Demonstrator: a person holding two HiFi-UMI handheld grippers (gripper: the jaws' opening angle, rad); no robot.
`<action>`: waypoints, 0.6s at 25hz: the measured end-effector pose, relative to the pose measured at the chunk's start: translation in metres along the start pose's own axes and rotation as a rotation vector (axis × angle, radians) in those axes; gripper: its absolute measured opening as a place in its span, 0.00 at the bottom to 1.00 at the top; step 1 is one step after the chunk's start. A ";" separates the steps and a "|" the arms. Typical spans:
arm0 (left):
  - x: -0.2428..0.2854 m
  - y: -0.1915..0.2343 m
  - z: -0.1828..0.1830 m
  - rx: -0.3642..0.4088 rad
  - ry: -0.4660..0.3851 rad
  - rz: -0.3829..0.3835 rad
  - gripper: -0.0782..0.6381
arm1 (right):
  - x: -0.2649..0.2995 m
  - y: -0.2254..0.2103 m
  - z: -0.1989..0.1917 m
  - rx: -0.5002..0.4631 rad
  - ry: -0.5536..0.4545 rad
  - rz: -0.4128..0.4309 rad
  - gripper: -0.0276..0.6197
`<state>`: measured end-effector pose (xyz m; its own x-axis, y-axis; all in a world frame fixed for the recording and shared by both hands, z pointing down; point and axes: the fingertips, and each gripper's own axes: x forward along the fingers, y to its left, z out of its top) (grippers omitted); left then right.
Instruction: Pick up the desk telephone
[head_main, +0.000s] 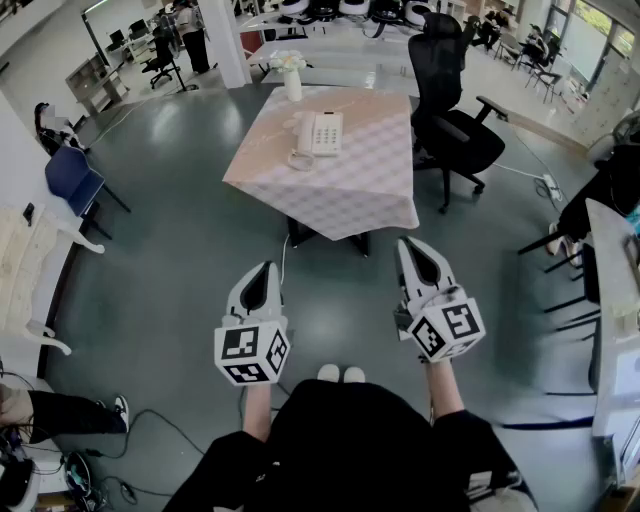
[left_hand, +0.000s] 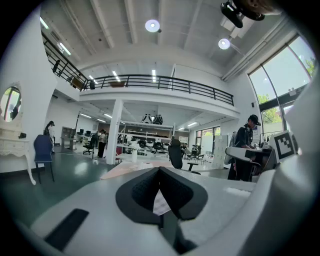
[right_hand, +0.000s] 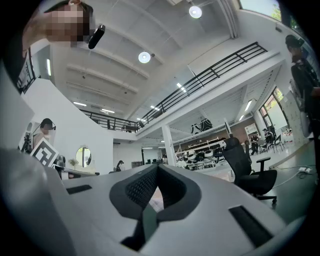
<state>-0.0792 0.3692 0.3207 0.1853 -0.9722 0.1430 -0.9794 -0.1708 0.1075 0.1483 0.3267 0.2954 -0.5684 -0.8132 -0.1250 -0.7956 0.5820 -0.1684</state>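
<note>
A white desk telephone (head_main: 321, 133) lies on a small table (head_main: 330, 190) covered with a pale checked cloth, far ahead of me in the head view. My left gripper (head_main: 264, 268) is held low at the left, well short of the table, jaws shut and empty. Level with it at the right, my right gripper (head_main: 408, 243) is also shut with nothing in it. In the left gripper view the shut jaws (left_hand: 159, 169) point toward the distant table (left_hand: 135, 168). In the right gripper view the jaw tips (right_hand: 157, 167) meet, tilted slightly up.
A white vase (head_main: 291, 76) with flowers and a small round white object (head_main: 300, 159) share the table. A black office chair (head_main: 452, 120) stands at its right. A blue chair (head_main: 74, 181) is at the left, desks (head_main: 612, 300) at the right, cables (head_main: 160, 425) on the grey floor.
</note>
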 end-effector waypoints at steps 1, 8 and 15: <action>0.001 -0.002 0.000 -0.001 -0.003 0.001 0.11 | 0.000 -0.002 0.000 0.001 -0.001 0.004 0.03; 0.006 -0.009 -0.001 -0.001 -0.008 0.010 0.11 | -0.003 -0.016 0.002 0.015 -0.014 0.008 0.03; 0.011 -0.015 -0.004 -0.004 -0.021 0.024 0.11 | -0.001 -0.029 0.000 0.062 -0.034 0.026 0.03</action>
<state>-0.0621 0.3621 0.3244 0.1595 -0.9793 0.1249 -0.9833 -0.1464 0.1077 0.1714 0.3104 0.3003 -0.5802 -0.7980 -0.1631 -0.7656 0.6027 -0.2251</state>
